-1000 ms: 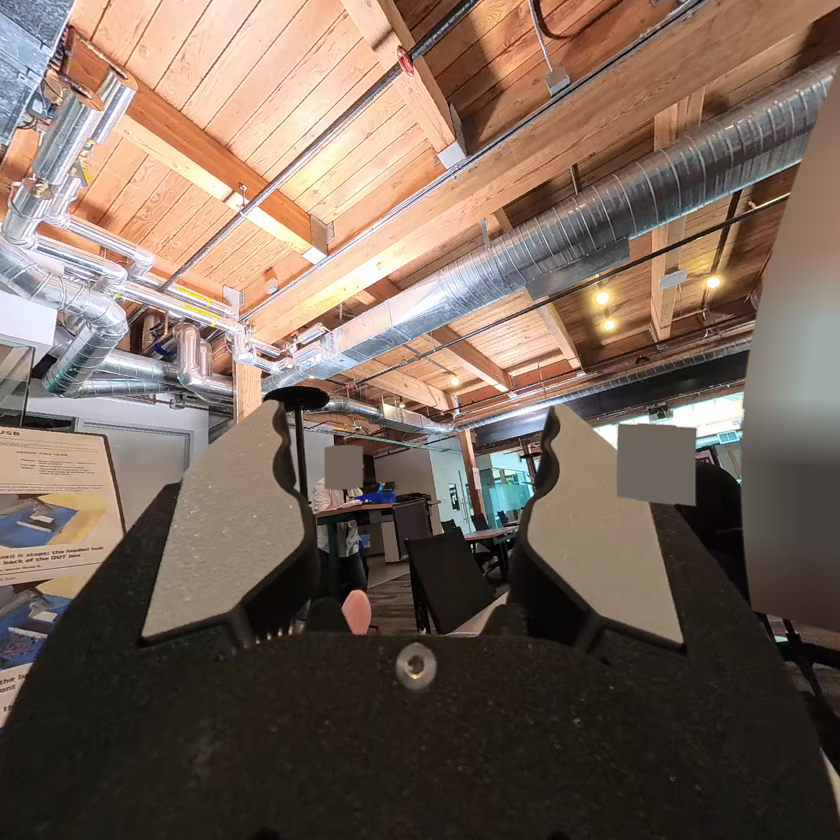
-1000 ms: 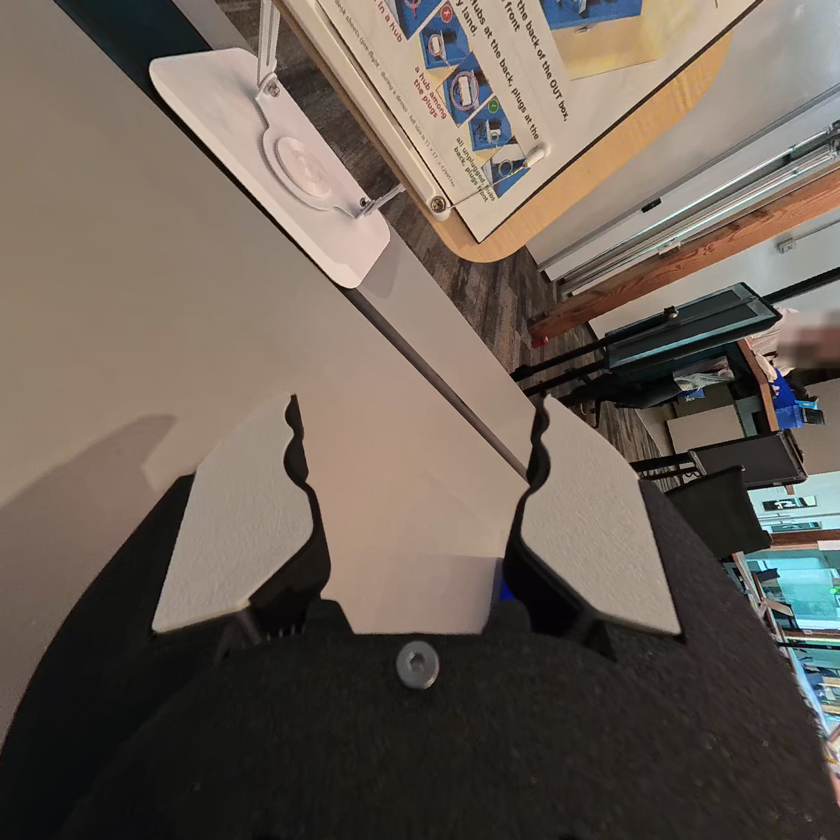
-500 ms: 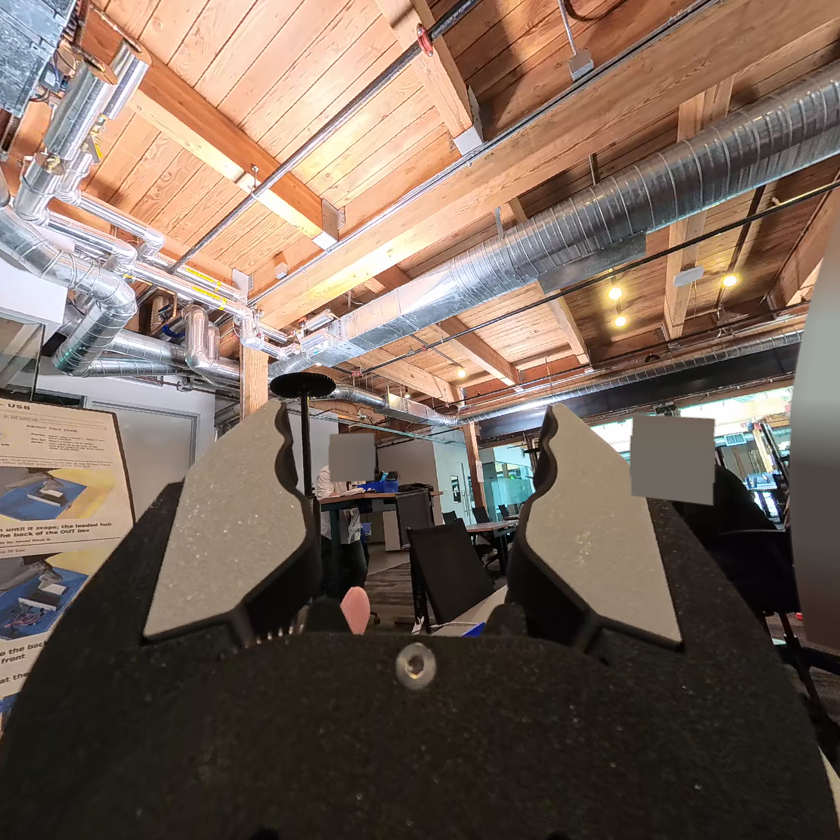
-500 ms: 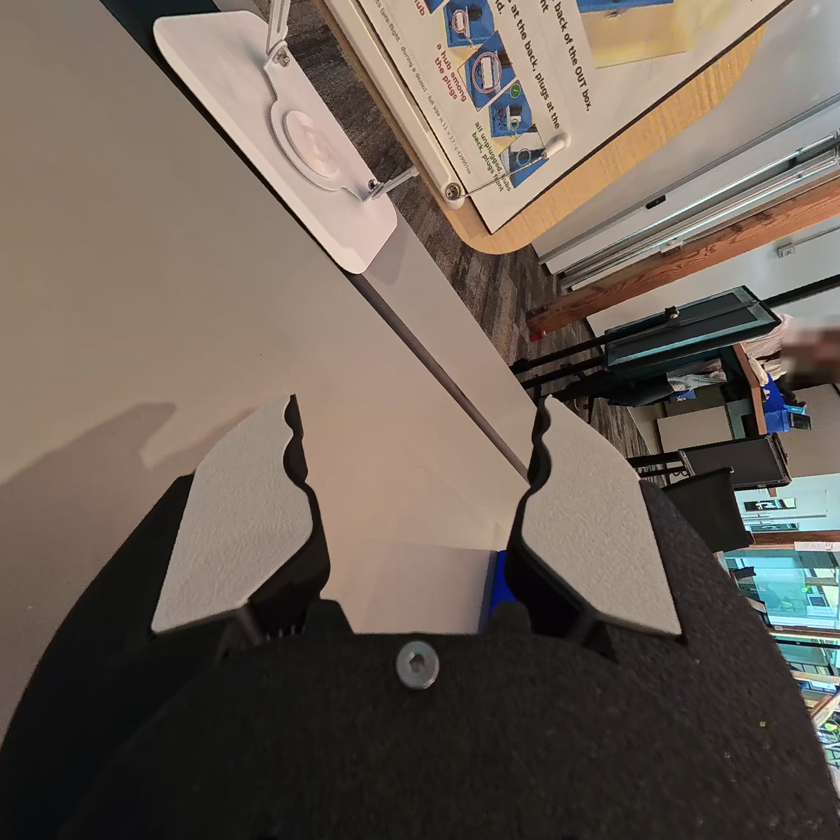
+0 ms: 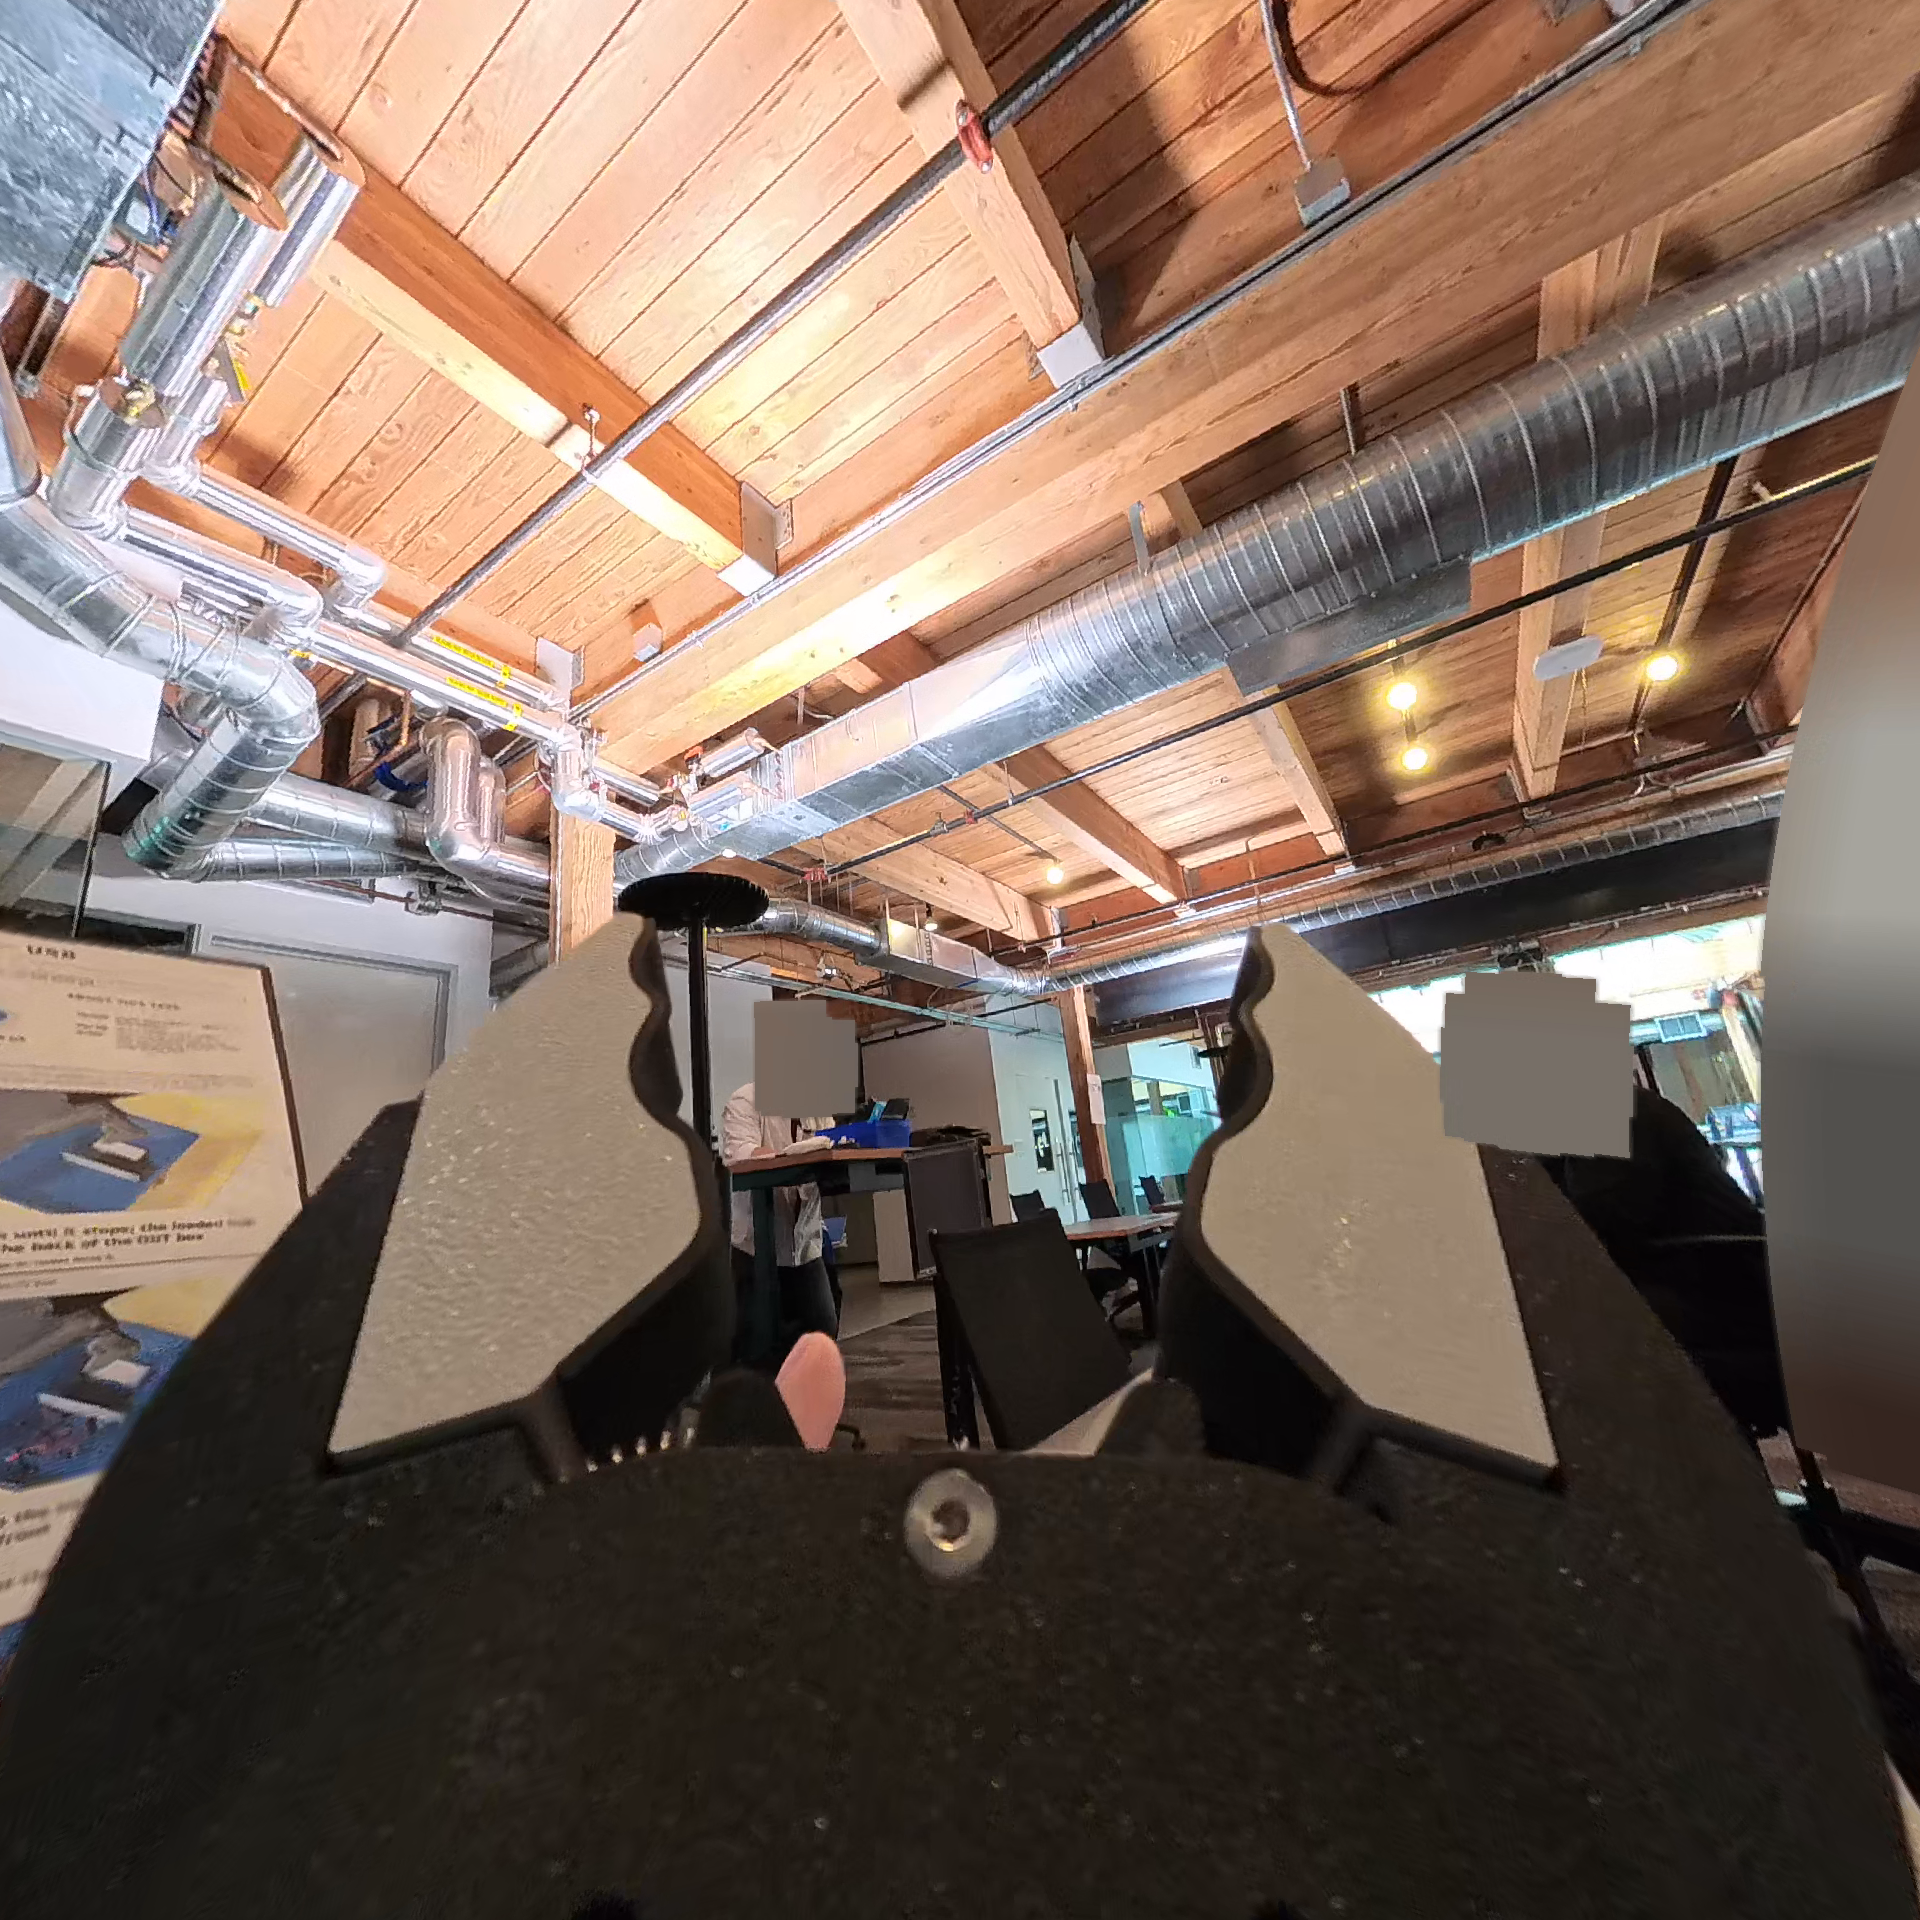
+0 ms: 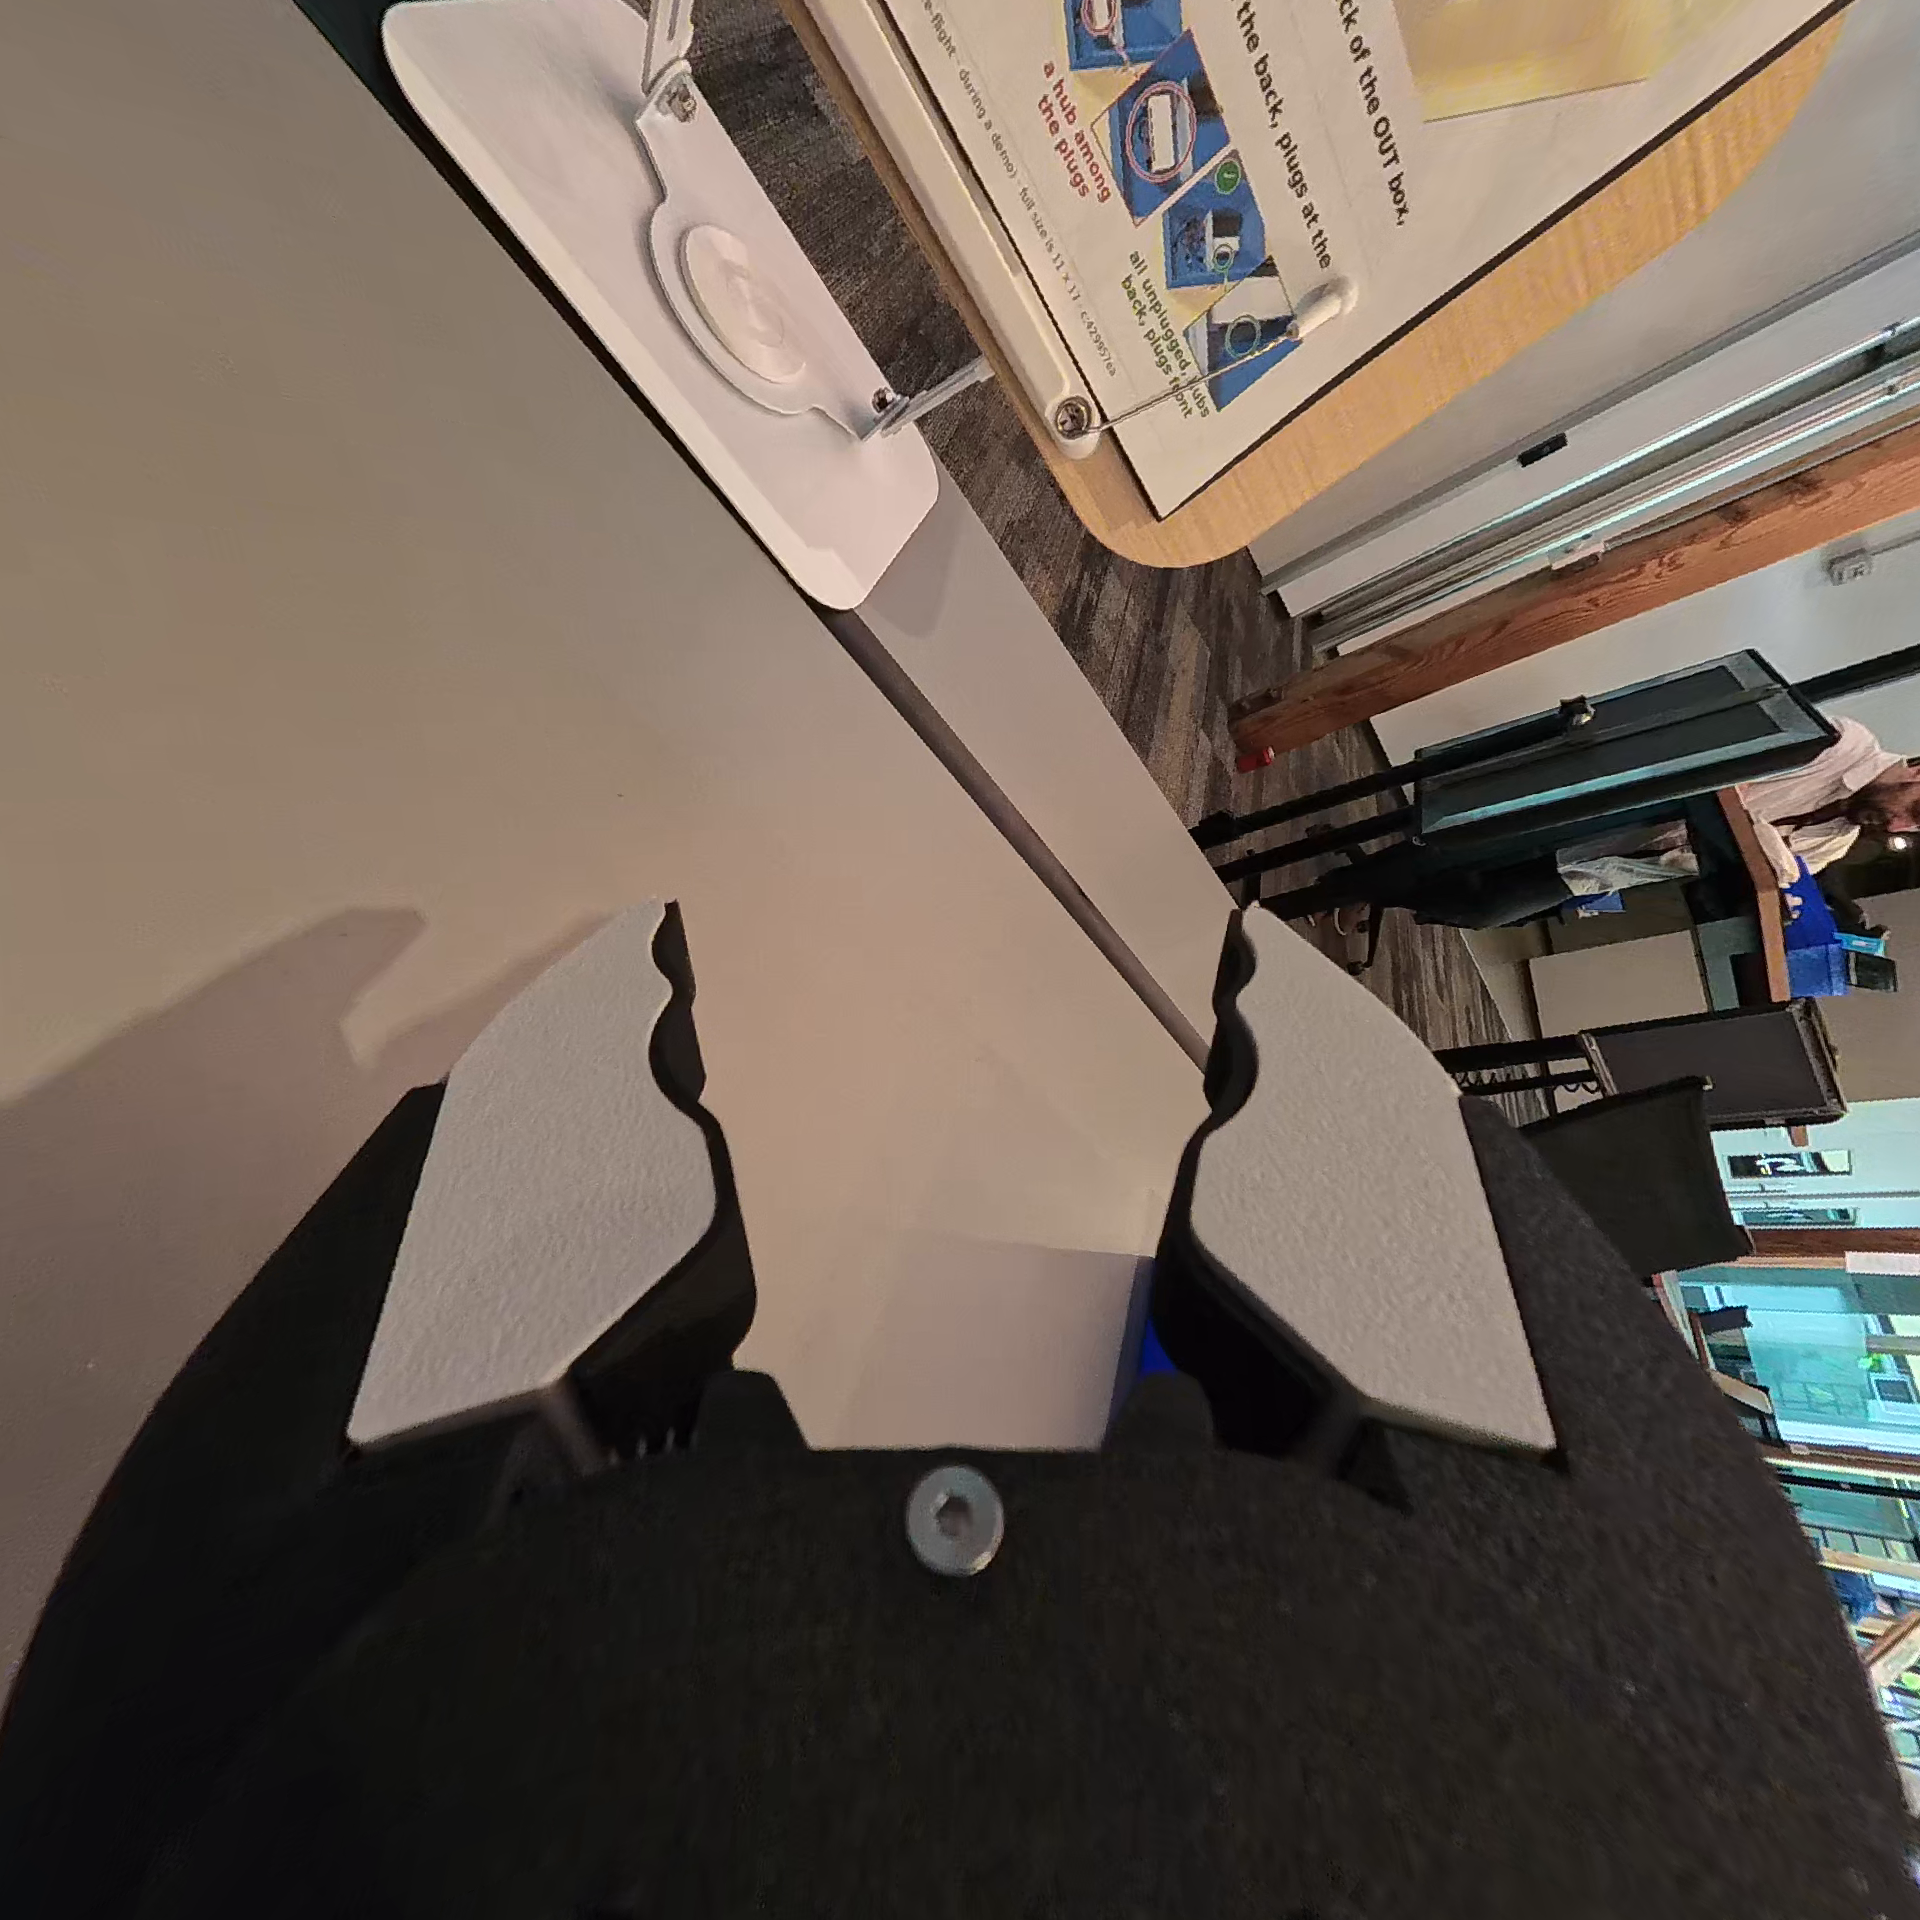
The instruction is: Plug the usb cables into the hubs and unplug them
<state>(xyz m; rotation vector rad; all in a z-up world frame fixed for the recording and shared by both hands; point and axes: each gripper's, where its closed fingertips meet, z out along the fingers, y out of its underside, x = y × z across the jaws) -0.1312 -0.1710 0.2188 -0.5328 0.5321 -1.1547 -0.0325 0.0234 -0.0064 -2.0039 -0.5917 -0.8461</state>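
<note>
No USB cable or hub shows in either view. My left gripper point(image 5: 951, 997) is open and empty and points up and outward at the room and the wooden ceiling. My right gripper point(image 6: 951, 977) is open and empty, rolled on its side, and hovers over a pale grey tabletop point(image 6: 312, 623). A sliver of something blue point(image 6: 1138, 1340) shows low between the right fingers, against the right finger's base; I cannot tell what it is.
An instruction poster point(image 5: 114, 1143) stands at the left; it also shows in the right wrist view point(image 6: 1195, 187), on a white stand with a flat base point(image 6: 665, 291) on the table. Chairs point(image 5: 1018, 1320), desks and a person point(image 5: 790, 1174) lie beyond. The table edge point(image 6: 1039, 873) runs diagonally. Across from one pair of fingers to the other is roughly 30 cm.
Both views have shifted slightly. In the right wrist view the stand base and poster slid up and right, and the blue sliver came into sight. Both grippers stayed open.
</note>
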